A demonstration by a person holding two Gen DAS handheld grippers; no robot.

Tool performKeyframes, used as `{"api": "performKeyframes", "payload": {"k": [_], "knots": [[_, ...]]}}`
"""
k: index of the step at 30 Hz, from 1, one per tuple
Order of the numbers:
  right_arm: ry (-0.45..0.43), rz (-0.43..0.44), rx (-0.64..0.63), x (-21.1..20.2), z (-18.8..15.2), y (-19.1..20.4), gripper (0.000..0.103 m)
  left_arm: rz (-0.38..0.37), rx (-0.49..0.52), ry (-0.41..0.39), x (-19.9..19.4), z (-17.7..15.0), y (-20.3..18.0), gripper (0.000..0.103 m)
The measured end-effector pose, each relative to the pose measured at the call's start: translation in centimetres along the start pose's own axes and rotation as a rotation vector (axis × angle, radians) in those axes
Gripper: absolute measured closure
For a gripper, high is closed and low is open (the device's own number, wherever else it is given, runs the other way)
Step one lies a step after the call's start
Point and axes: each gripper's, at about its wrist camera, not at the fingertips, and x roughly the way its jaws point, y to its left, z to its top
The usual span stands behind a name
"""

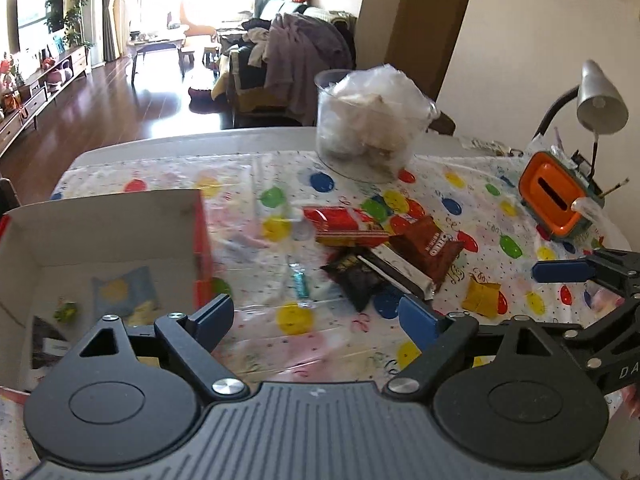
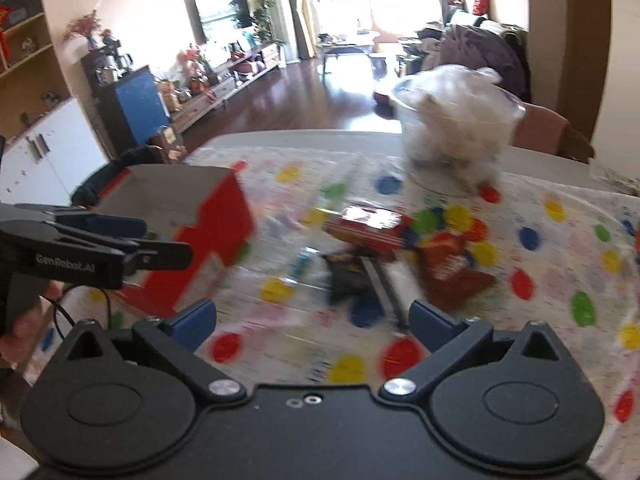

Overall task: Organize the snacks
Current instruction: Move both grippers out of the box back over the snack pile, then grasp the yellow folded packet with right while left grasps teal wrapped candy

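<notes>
A heap of snack packets lies mid-table: a red packet [image 1: 345, 225], a brown packet [image 1: 430, 249], a black packet [image 1: 356, 276], a long dark bar [image 1: 396, 274] and a small yellow packet [image 1: 482, 295]. A small teal candy [image 1: 300, 282] lies apart to the left. A red cardboard box [image 1: 120, 236] with white inside stands at the left and holds a few small snacks. My left gripper [image 1: 316, 320] is open and empty, short of the heap. My right gripper [image 2: 314, 322] is open and empty too, and shows at the right edge [image 1: 560, 270] of the left wrist view. The red box [image 2: 216, 236] is left of it.
A clear plastic tub [image 1: 366, 136] stuffed with white bags stands at the back of the table. An orange tissue holder [image 1: 554, 200] and a grey desk lamp [image 1: 600, 100] are at the right. A balloon-print cloth [image 1: 320, 340] covers the table. A person's hand [image 2: 24, 332] holds the left gripper.
</notes>
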Motion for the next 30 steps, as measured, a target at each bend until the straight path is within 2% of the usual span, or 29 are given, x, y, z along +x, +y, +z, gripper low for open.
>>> {"api": "performKeyframes", "payload": {"k": [9, 19, 28, 30], "knots": [[0.052, -0.046, 0.021, 0.8, -1.7, -7.4, 0.000, 0.035, 0.002, 0.074, 5.8, 0.2, -3.1, 0.013], [0.153, -0.095, 0.032, 5.1, -3.6, -12.4, 0.000, 0.097, 0.017, 0.154, 11.2, 0.7, -4.0, 0.013], [0.222, -0.129, 0.278, 7.8, -4.3, -14.6, 0.007, 0.135, -0.021, 0.228, 15.6, 2.1, -2.8, 0.013], [0.231, -0.139, 0.343, 8.3, -4.5, -14.9, 0.010, 0.150, -0.024, 0.247, 16.6, 2.4, -2.5, 0.017]]}}
